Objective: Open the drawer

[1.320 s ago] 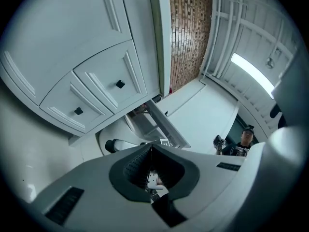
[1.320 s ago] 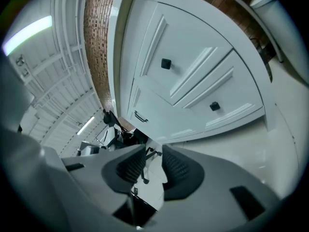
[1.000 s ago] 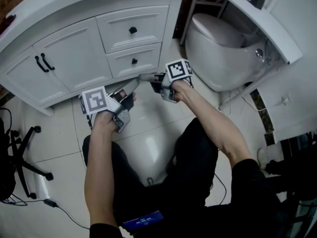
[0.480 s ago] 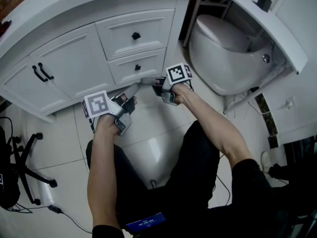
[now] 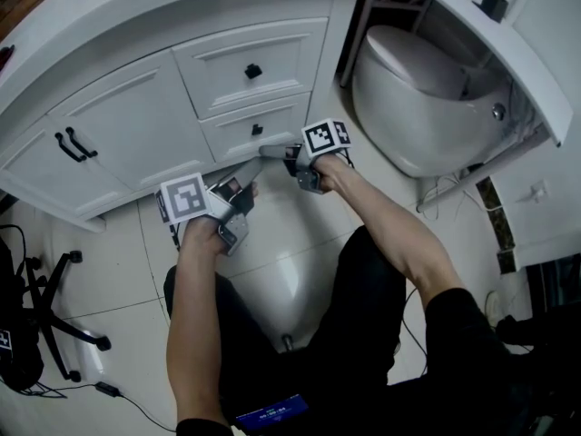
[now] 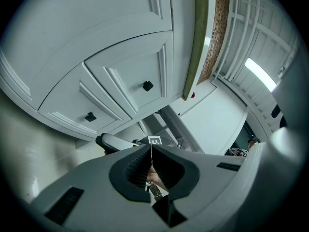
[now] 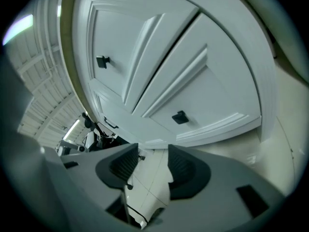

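Nearest the camera, the person's forearms reach out over dark trousers, a tool in each hand above the pale tiled floor point(image 5: 272, 232). The left gripper point(image 6: 151, 153) is clenched on nothing, its ribbed pads pressed together, and it hangs a little back and to the left of its partner. The right gripper point(image 7: 152, 150) has just been opening its jaws. They stand wide apart with nothing between them (only floor tile shows through the gap). It points slightly downward towards the lower drawer point(image 5: 231, 139), whose small black knob point(image 7: 180, 117) sits ahead of and above the jaws. In the head view the tips look close to the drawer front without touching it, though they are too small there to be sure.

That drawer is fully shut, flush in the white vanity point(image 5: 182, 12), low down and just above the floor. To do this step well, the right jaws should rise to straddle the knob squarely and close firmly behind its head. The pull should then run straight out rather than sideways, since so small a knob could slip free. The left gripper is best kept clear of the drawer's path.

The upper drawer point(image 5: 281, 57) and the cabinet doors point(image 5: 127, 121) beside it are shut too, so their contents stay hidden. Farther right, the toilet point(image 5: 418, 89) has its lid down.
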{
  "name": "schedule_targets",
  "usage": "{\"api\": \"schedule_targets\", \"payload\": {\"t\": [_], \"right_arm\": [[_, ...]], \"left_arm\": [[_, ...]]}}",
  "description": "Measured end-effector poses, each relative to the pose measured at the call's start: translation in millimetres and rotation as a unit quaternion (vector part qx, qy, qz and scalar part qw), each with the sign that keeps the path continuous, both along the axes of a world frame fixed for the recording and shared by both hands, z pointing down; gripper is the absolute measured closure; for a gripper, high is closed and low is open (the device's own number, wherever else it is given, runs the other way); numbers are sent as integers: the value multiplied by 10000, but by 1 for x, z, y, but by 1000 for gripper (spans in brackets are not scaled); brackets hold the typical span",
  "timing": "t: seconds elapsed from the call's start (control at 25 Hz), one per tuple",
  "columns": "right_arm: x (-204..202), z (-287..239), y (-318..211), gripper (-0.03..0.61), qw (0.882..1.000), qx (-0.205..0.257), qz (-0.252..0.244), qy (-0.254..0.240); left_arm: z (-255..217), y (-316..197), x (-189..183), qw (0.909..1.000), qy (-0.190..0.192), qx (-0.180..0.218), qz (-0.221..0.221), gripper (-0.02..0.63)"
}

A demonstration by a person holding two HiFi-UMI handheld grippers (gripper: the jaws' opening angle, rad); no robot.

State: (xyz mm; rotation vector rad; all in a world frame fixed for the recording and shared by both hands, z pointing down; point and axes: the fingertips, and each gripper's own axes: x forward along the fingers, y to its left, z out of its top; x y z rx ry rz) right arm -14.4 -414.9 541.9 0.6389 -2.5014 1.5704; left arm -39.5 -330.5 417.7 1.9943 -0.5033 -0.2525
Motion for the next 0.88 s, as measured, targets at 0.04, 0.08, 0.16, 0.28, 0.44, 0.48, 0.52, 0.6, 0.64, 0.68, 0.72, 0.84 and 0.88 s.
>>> {"api": "schedule_targets", "payload": {"t": [0.04, 0.08, 0.16, 0.28, 0.44, 0.48, 0.52, 0.6, 0.64, 0.68, 0.72, 0.84, 0.88], "right_arm": [[1, 4, -3, 353, 10000, -19, 28, 39], [1, 9, -7, 353, 9999, -43, 69, 61], [3, 16, -15, 353, 9997, -120, 203, 35], [4, 22, -29, 353, 9982, -311, 458, -211], [1, 22, -47, 352, 9931, -570, 754, -697], [0, 23, -51, 350, 9918, -613, 817, -764], [0, 25, -54, 350, 9909, -650, 870, -802], [0, 31, -60, 350, 9895, -723, 955, -813], [0, 34, -63, 350, 9890, -756, 983, -805], [-1, 36, -65, 350, 9888, -779, 994, -794], [-2, 38, -66, 350, 9888, -794, 992, -779], [-4, 42, -70, 348, 9891, -813, 962, -760], [-4, 43, -72, 347, 9889, -819, 961, -779]], "left_arm": [[1, -1, 0, 10000, -20, 2, -10, 623], [3, -2, -1, 10000, -38, -3, -24, 623], [7, -6, -6, 9999, -77, -33, -73, 623], [9, -11, -12, 9999, -23, -47, -147, 623], [8, -18, -11, 9999, 12, 10, -104, 623], [9, -20, -11, 9999, 32, -2, -101, 623], [9, -21, -11, 9999, 61, -19, -97, 623], [12, -25, -11, 10000, 4, -12, -90, 623], [13, -26, -11, 10000, -36, 8, -75, 623], [14, -28, -11, 10000, -57, 7, -64, 623], [15, -29, -11, 9999, -72, -25, -70, 623], [17, -32, -10, 9999, -52, -138, -84, 623], [16, -33, -9, 9999, -32, -137, -62, 623]]}}
